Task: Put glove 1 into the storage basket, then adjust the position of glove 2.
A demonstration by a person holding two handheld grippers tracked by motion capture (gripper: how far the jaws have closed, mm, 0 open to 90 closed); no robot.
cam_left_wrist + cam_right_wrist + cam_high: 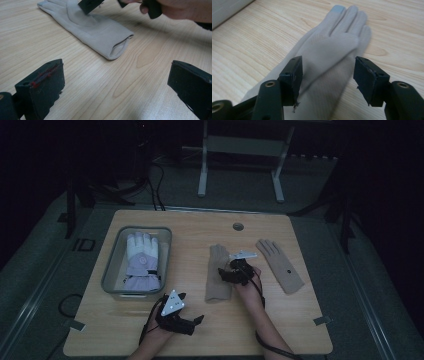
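A beige knit glove (217,279) lies flat at the middle of the wooden table, fingers pointing away. My right gripper (224,273) hangs just over its palm, open; in the right gripper view (328,67) the glove (329,47) runs between the two black jaws and the pads do not press it. A matching beige glove (280,265) lies to the right, palm flat. My left gripper (196,321) rests near the front edge, open and empty (117,75), facing the first glove's cuff (117,47).
A clear plastic bin (111,265) at the left holds a white and lavender ski glove (142,257). A round cable hole (238,226) sits near the table's far edge. Tape marks lie at the front corners. A metal stand is on the floor beyond.
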